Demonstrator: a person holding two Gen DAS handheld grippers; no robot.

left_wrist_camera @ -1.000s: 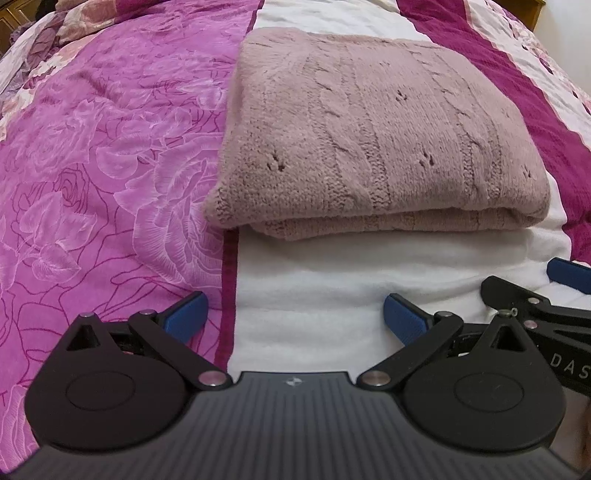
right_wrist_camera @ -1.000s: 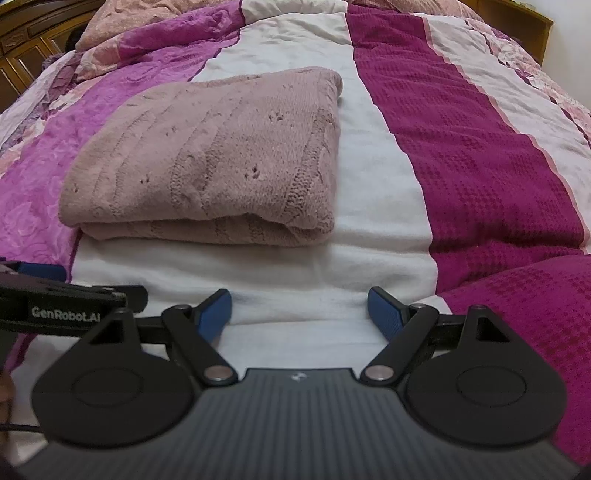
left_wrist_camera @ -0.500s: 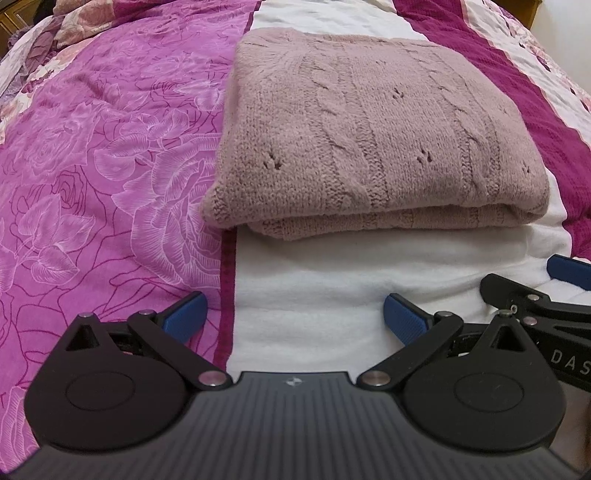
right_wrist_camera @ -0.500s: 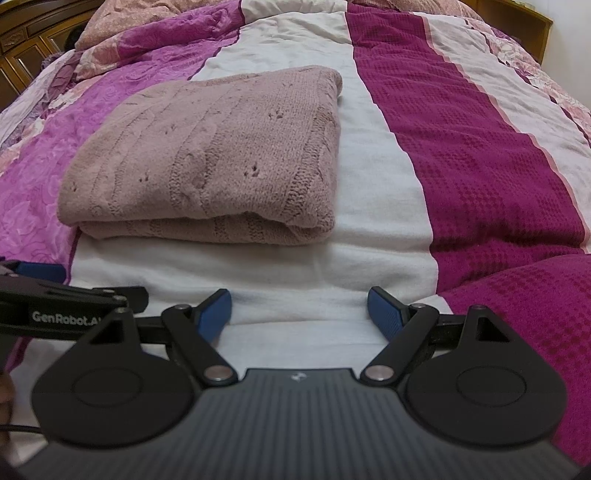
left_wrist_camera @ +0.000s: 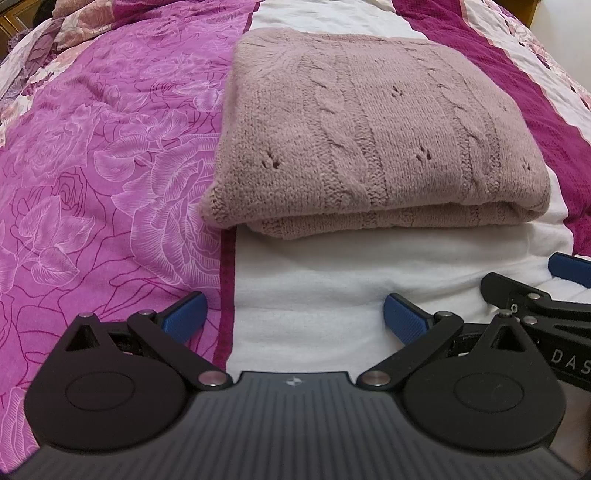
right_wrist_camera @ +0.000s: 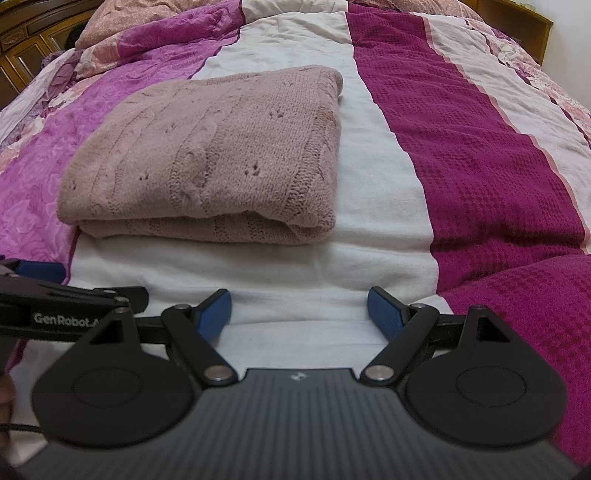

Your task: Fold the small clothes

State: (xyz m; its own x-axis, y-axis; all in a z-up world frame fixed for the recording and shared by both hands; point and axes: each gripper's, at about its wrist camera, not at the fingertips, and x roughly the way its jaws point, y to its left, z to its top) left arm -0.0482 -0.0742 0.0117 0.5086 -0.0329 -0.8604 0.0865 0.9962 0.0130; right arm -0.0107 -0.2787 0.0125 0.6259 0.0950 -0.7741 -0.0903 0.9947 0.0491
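And here we are over the bed (left_wrist_camera: 110,184), looking down at a dusty-pink cable-knit sweater (left_wrist_camera: 369,125) that lies folded into a neat rectangle, its layered edge turned toward the cameras. It sits mostly on the white stripe (right_wrist_camera: 376,177) of the bedspread, with its left side lapping over onto the magenta rose-print stripe (left_wrist_camera: 92,155). From the right wrist view the dark crimson waffle stripe (right_wrist_camera: 461,147) runs alongside, well clear of the sweater's right edge. Now the left gripper (left_wrist_camera: 293,314) hangs in front of the sweater's near edge, apart from it, blue-padded fingers (left_wrist_camera: 184,314) spread wide with nothing between them but bedspread; one pad sits over the rose print, the other over the white. The right gripper (right_wrist_camera: 299,312) shows the same picture: fingers (right_wrist_camera: 214,314) wide apart, gripping nothing, only white fabric showing in the gap, and the sweater lies ahead and a little to the left of it, untouched. The two tools sit side by side, close together: the right one's black linkage and a blue pad poke into the left view's right edge, and the left one's arm, with white lettering on it, crosses the right view's lower left corner. At the far end of the bed a floral pillow (right_wrist_camera: 147,18) is in view, with dark wooden furniture (right_wrist_camera: 22,48) behind it at upper left.
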